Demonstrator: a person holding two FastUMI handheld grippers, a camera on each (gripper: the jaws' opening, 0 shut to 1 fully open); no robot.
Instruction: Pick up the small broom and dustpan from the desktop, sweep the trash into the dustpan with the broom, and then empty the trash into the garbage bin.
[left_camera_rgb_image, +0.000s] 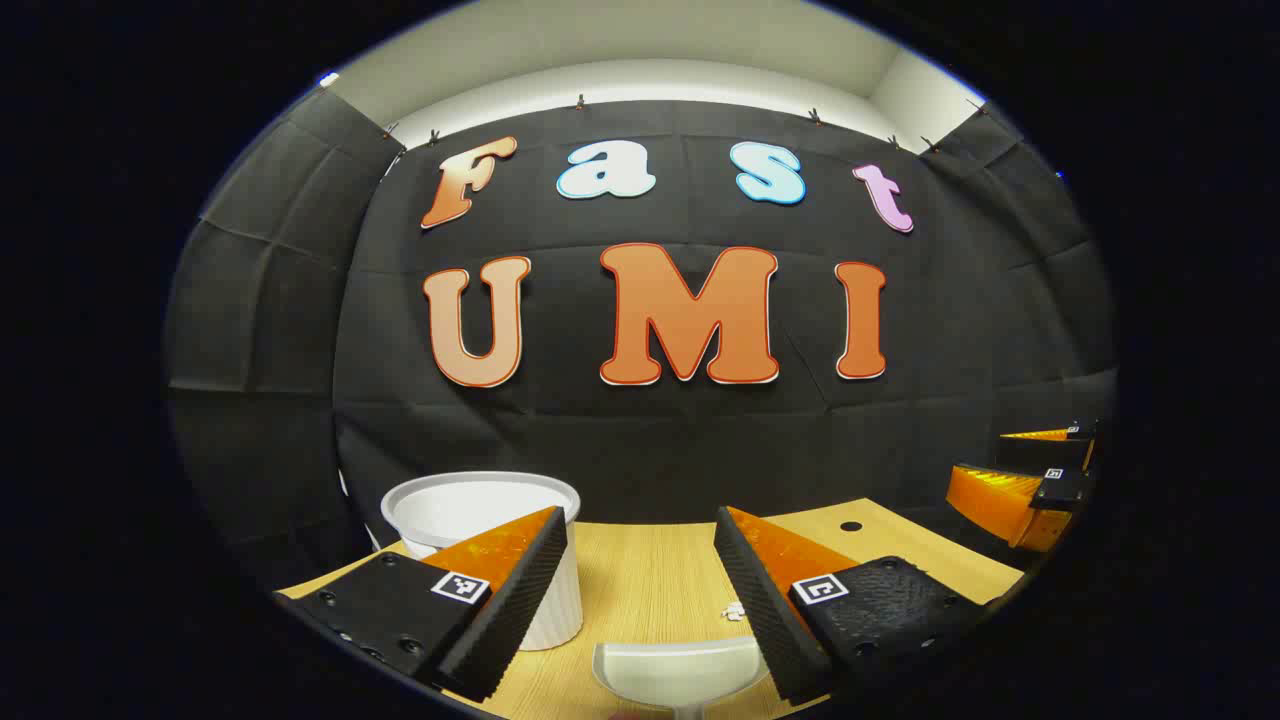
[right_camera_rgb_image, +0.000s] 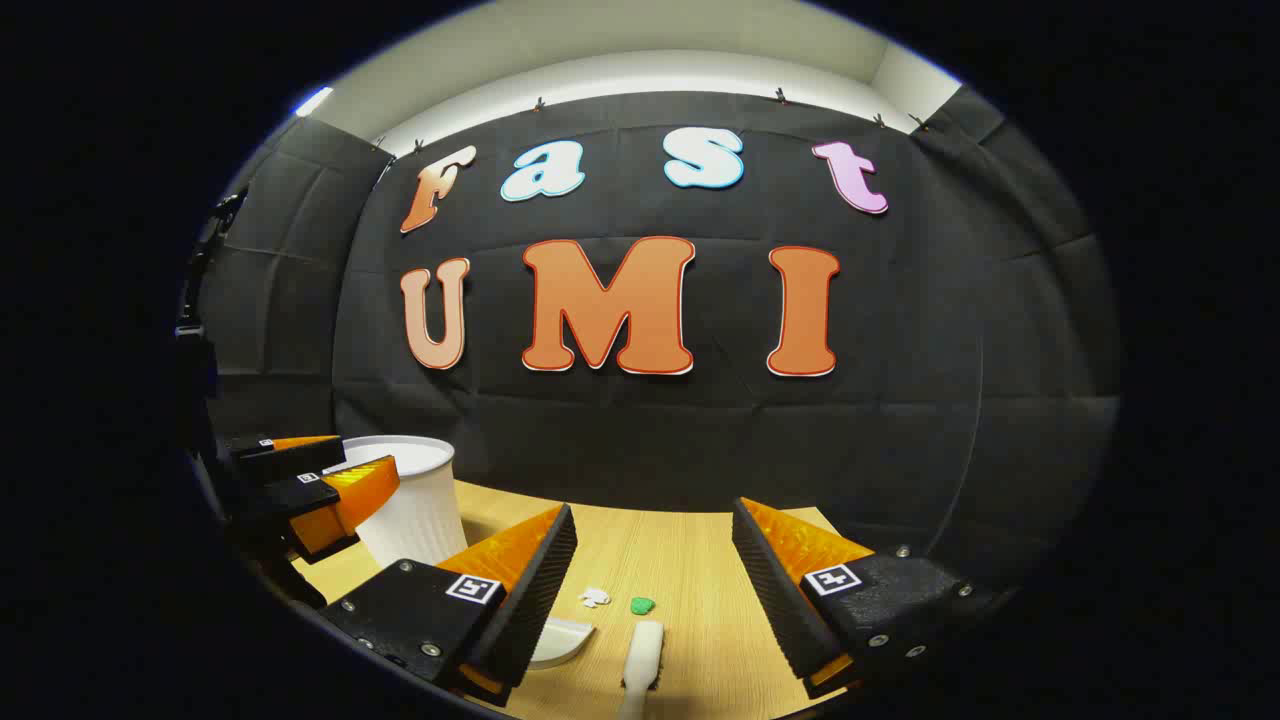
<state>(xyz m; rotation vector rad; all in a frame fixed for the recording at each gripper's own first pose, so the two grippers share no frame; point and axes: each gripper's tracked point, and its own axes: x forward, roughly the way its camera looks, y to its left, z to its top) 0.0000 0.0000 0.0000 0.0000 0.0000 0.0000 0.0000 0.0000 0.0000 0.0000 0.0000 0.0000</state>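
Broom: in the right gripper view a white broom (right_camera_rgb_image: 642, 655) lies on the desk low in the picture, between that gripper's two fingers but touching neither; its far end points toward the scraps.
Dustpan: in the left gripper view a white dustpan (left_camera_rgb_image: 680, 675) sits flat on the desk at the bottom, between the left gripper's fingers, its right edge partly behind the right-hand finger. In the right gripper view its rim shows as a white curve (right_camera_rgb_image: 560, 640) just left of the broom, partly hidden by the left-hand finger.
Trash: a white scrap (right_camera_rgb_image: 594, 597) and a green scrap (right_camera_rgb_image: 642, 605) lie close together on the desk, just beyond the broom's end. In the left gripper view a small white scrap (left_camera_rgb_image: 735, 609) lies beyond the dustpan, near the right-hand finger.
Bin: a white ribbed bin (left_camera_rgb_image: 480, 510) stands upright on the desk at the left, toward the back, its mouth open; whether anything is inside cannot be told.
Left gripper (left_camera_rgb_image: 640, 540): jaws spread wide, holding nothing, above the dustpan. It also shows at the left edge of the right gripper view (right_camera_rgb_image: 335, 470), in front of the bin.
Right gripper (right_camera_rgb_image: 655, 525): jaws spread wide, holding nothing, above the broom. It also shows at the right edge of the left gripper view (left_camera_rgb_image: 1040, 470).
Desk: pale wood desk (left_camera_rgb_image: 650, 570) with a small dark hole (left_camera_rgb_image: 851, 526) near its far right corner.
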